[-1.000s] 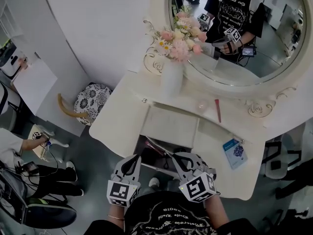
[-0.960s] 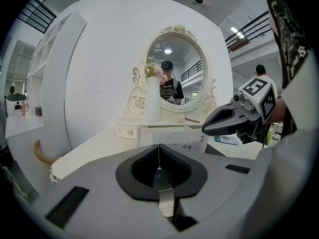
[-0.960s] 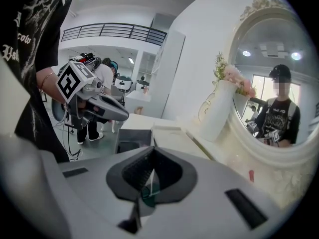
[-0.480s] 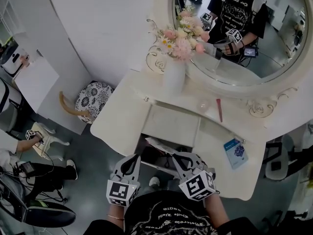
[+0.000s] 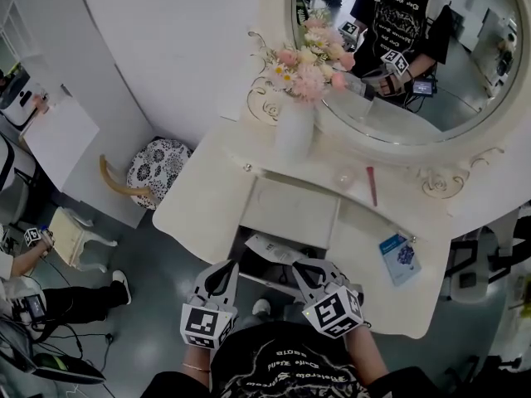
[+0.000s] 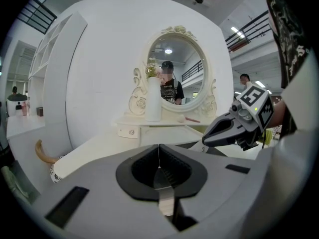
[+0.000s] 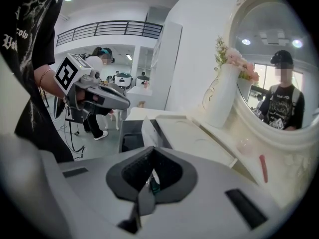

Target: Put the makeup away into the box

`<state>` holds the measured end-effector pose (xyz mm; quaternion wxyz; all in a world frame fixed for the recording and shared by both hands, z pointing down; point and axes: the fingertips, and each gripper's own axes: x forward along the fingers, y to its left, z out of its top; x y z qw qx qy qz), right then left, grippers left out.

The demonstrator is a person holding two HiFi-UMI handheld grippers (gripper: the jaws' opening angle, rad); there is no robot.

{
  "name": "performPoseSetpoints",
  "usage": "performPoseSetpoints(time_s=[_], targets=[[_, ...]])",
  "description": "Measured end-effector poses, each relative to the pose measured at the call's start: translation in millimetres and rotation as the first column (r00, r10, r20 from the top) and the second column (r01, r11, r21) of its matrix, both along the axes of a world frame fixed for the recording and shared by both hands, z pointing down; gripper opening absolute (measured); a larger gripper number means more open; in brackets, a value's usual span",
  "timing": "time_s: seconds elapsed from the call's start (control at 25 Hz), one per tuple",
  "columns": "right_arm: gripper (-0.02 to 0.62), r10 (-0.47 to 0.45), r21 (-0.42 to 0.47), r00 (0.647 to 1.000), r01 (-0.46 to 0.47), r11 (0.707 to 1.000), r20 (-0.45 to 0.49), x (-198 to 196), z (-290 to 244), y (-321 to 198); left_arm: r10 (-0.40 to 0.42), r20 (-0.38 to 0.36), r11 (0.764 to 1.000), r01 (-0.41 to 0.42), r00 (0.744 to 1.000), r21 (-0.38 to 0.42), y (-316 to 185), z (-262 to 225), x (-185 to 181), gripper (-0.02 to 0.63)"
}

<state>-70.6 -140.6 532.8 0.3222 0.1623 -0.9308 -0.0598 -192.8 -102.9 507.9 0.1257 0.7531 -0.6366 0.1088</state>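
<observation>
On the white vanity top (image 5: 207,193) a pink makeup stick (image 5: 371,186) lies below the mirror, next to a small pale pink round piece (image 5: 344,177). The stick (image 7: 262,167) also shows in the right gripper view. Under the top a dark drawer (image 5: 257,274) stands open, with a white flat box (image 5: 270,248) tilted up in it. My left gripper (image 5: 222,274) hangs shut and empty at the drawer's near left. My right gripper (image 5: 302,269) is shut, its tips close to the white box (image 7: 148,132); whether they touch it is hidden.
A white vase with pink flowers (image 5: 295,127) stands at the back of the top before the oval mirror (image 5: 415,65). A blue card (image 5: 399,259) lies on the right part of the top. A patterned stool (image 5: 153,171) stands left of the vanity. A seated person (image 5: 17,280) is at far left.
The white box in the drawer has come up and further into view, covering the pink thing seen there before. My right gripper has turned slightly. The left gripper has kept still.
</observation>
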Motion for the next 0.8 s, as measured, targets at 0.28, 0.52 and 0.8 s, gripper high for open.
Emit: performPoseSetpoints(time_s=[0.28,0.52,0.8], targets=[[0.008,0.0,-0.016,1.0,-0.001,1.0,-0.02,-1,8,-2,-0.003,-0.005,1.0,0.003,1.0,-0.007,0,4,0,0.017],[0.008,-0.014,-0.028,0.999,0.012,1.0,-0.051,-4,17,0,-0.012,-0.003,1.0,0.012,1.0,-0.005,-1,4,-5,0.017],[0.008,-0.038,-0.04,0.996,0.034,0.999,-0.084,-9,27,5,-0.017,-0.006,1.0,0.017,1.0,-0.01,-1,5,-8,0.017]])
